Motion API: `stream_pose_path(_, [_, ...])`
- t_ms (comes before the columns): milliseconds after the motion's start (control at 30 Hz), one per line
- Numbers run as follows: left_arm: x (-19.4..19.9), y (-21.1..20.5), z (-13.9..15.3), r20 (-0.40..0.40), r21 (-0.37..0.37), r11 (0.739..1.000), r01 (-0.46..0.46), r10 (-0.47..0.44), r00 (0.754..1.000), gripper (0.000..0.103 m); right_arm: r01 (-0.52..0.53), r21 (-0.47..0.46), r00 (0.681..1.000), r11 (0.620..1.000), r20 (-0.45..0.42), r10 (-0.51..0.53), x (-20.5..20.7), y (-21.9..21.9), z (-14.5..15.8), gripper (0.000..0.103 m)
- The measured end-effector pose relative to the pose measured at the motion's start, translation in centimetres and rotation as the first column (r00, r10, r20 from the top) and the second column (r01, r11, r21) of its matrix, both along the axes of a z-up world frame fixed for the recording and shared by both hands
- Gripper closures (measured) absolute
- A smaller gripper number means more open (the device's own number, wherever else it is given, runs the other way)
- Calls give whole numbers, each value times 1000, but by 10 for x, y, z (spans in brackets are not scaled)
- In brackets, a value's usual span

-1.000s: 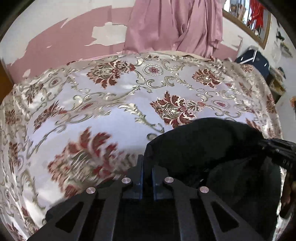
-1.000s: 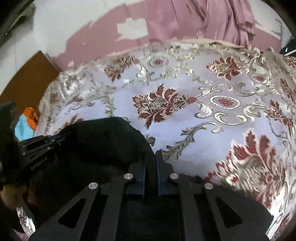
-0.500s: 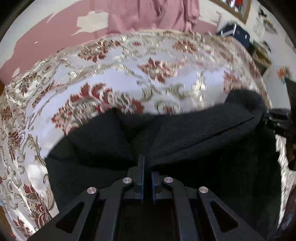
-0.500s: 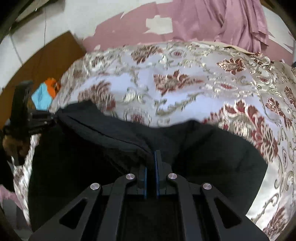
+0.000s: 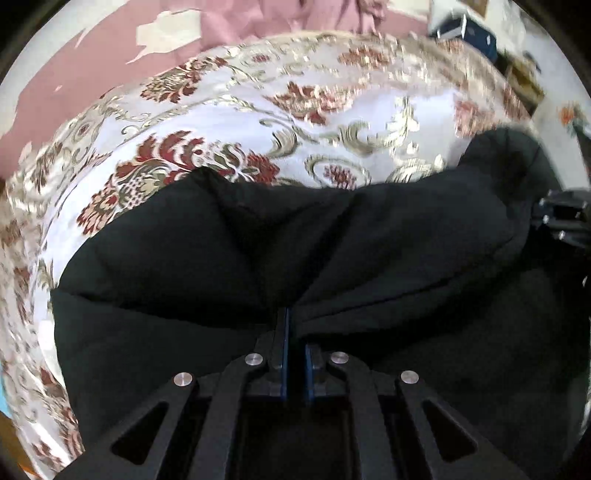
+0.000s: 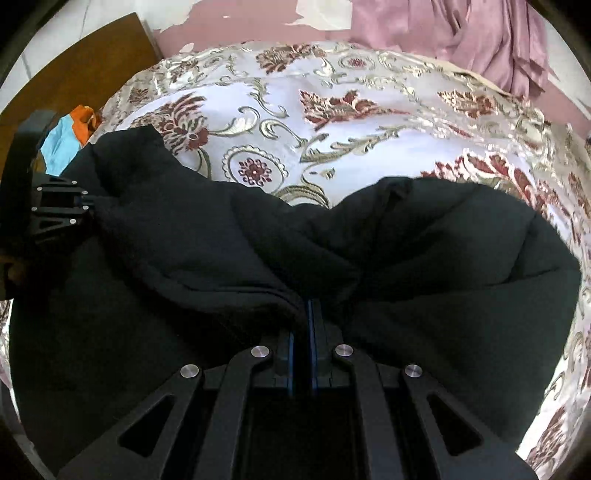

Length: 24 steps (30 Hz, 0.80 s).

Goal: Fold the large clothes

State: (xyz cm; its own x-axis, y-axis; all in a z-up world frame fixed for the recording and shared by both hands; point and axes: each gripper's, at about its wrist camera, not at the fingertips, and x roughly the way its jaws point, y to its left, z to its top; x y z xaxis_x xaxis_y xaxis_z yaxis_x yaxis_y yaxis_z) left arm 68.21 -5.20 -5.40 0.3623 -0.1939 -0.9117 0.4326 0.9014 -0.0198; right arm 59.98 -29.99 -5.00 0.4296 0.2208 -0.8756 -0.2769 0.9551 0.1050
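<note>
A large black garment (image 5: 258, 240) lies spread over the patterned bedspread (image 5: 240, 122), with a folded edge bunched along its far side. My left gripper (image 5: 293, 314) pinches a fold of it, and its jaws are opening slightly with the cloth still between them. In the right wrist view the same garment (image 6: 443, 258) fills the lower half, and my right gripper (image 6: 309, 302) is shut on a ridge of cloth. Each gripper shows in the other's view, holding the same edge: the right one (image 5: 554, 218) at far right, the left one (image 6: 79, 199) at far left.
The bedspread (image 6: 369, 147) reaches back to a pink peeling wall with a pink curtain (image 6: 461, 33). A brown wooden board (image 6: 85, 70) and an orange and blue item (image 6: 70, 133) sit past the bed's left edge. A dark blue box (image 5: 465, 33) stands at the far right.
Both grippers have come down toward the bed with the black garment. The cloth, bunched near the grippers a second ago, now lies spread wide across the bedspread.
</note>
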Motion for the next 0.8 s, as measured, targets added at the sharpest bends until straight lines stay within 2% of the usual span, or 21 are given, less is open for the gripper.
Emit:
stream_pose_path(67, [0,8,8,-11,-51,998,-33,32,999,90,-13,14,1000,1000,14,13,-4,-3,11,97])
stream_pose_path(133, [0,14,18,-12,-65,996,-67,67,998,79,-22,23,1000,999,9,22,-6,-6,19,94])
stream_pose_path(300, [-4,27,52,11,-148,986,-71,74,997,79,-21,75,1000,997,-5,21,-5,-18,43,91])
stream_pose_path(367, [-3,31,69,42,-186,981,-60,69,997,78,-16,113,1000,993,13,15,-3,-23,58,86])
stream_pose_path(433, [4,31,82,67,-215,975,-64,80,995,76,2,153,999,988,34,-7,1,-29,73,76])
stream_pose_path(500, [20,24,90,87,-229,971,-63,85,993,75,34,213,998,976,43,-44,10,-35,84,75])
stream_pose_path(600, [41,6,88,78,-241,969,-46,67,995,75,112,307,992,945,26,-126,28,-40,86,75])
stream_pose_path(667, [54,-9,77,44,-255,966,-38,51,998,75,119,354,992,928,0,-127,40,-33,78,75])
stream_pose_path(800, [53,-28,54,-20,-295,955,-19,14,1000,75,84,311,994,947,-93,-58,47,-7,47,77])
